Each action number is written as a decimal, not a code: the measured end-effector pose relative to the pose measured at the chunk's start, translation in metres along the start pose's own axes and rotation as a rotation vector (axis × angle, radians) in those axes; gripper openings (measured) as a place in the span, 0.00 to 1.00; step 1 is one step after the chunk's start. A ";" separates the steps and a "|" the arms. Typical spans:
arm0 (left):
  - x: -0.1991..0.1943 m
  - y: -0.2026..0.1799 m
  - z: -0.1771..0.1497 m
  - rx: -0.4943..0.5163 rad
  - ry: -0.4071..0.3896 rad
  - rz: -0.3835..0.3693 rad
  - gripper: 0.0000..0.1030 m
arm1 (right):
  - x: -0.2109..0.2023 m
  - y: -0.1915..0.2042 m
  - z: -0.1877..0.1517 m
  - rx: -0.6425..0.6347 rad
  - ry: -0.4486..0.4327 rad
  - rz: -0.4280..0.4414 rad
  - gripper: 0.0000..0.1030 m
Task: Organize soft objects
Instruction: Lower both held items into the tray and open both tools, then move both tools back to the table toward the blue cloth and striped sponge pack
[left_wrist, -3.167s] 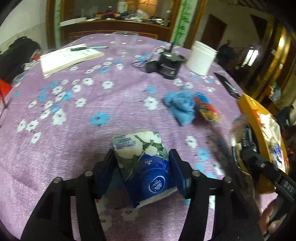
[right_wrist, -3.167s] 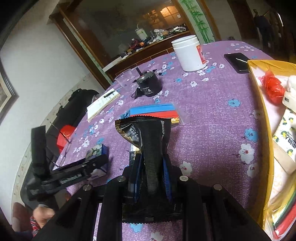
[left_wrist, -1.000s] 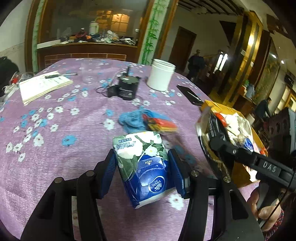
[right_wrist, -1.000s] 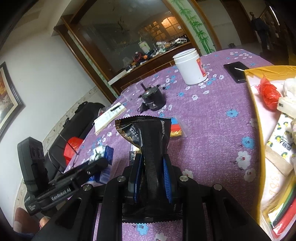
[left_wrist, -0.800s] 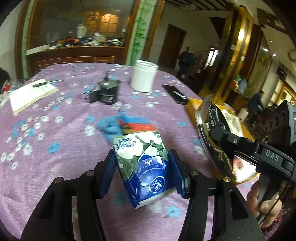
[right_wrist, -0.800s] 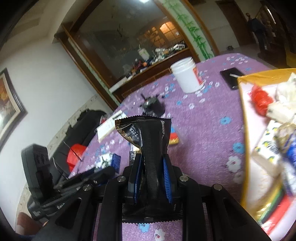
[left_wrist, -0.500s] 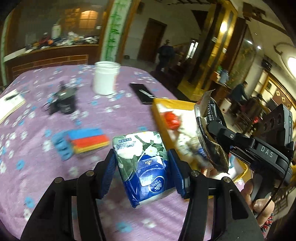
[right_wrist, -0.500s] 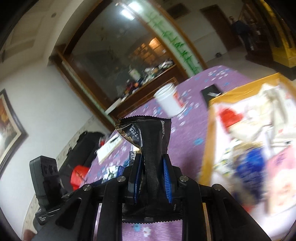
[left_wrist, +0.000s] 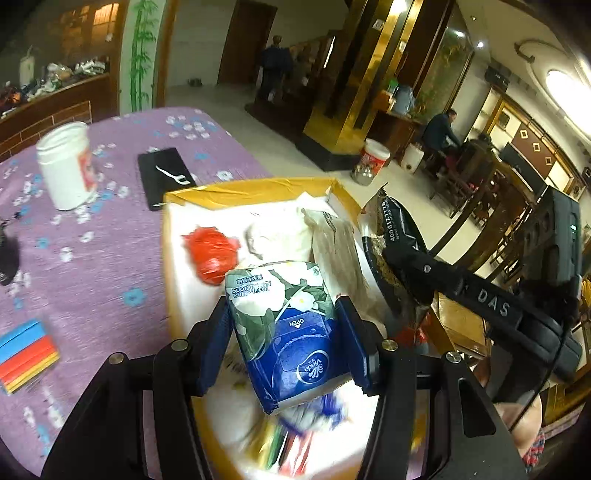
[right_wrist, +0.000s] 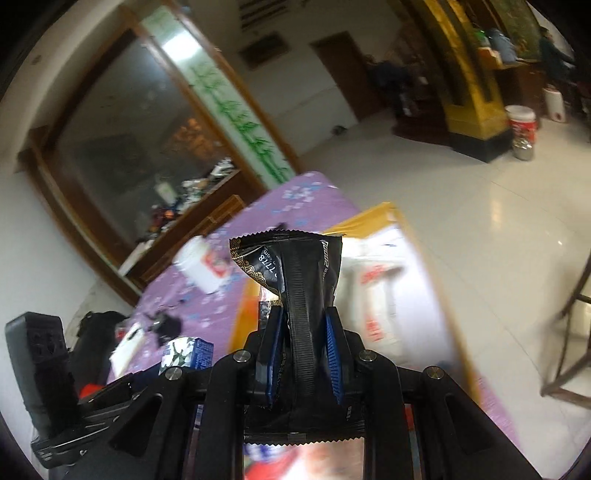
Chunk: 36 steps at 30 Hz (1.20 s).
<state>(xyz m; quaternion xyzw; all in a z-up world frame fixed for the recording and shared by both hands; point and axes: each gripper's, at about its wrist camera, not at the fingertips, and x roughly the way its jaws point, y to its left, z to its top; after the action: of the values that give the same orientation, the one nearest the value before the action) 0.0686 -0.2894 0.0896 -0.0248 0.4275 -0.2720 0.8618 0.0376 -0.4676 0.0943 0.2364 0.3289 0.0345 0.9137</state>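
Note:
My left gripper (left_wrist: 286, 341) is shut on a blue and green floral tissue pack (left_wrist: 286, 332), held above the yellow box (left_wrist: 240, 192) on the purple flowered table. The box holds a red bag (left_wrist: 210, 251), white soft packs and other wrapped items. My right gripper (right_wrist: 303, 354) is shut on a black foil packet (right_wrist: 295, 280), also over the box (right_wrist: 373, 218). In the left wrist view the right gripper with the black packet (left_wrist: 391, 243) hangs over the box's right side. The right wrist view shows the tissue pack (right_wrist: 186, 350) at lower left.
A white jar (left_wrist: 66, 166), a black phone (left_wrist: 164, 177) and a stack of blue, red and yellow cloths (left_wrist: 26, 354) lie on the table left of the box. Beyond the table's edge are tiled floor, chairs and people in the background.
Both grippers have swung from over the table's middle to above the yellow box, each keeping its load. The views have turned right and rolled.

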 end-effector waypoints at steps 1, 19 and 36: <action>0.006 -0.001 0.002 -0.004 0.010 0.002 0.53 | 0.003 -0.004 0.002 0.005 0.004 -0.023 0.22; 0.014 -0.011 0.001 -0.021 0.026 -0.038 0.61 | 0.031 -0.020 0.007 0.027 0.067 -0.075 0.31; -0.060 0.028 -0.032 -0.027 -0.044 -0.028 0.61 | -0.020 0.026 -0.015 -0.021 -0.015 0.072 0.43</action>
<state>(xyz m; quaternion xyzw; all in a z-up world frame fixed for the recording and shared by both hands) 0.0281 -0.2303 0.1051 -0.0483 0.4115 -0.2778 0.8667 0.0151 -0.4429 0.1083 0.2389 0.3128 0.0688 0.9167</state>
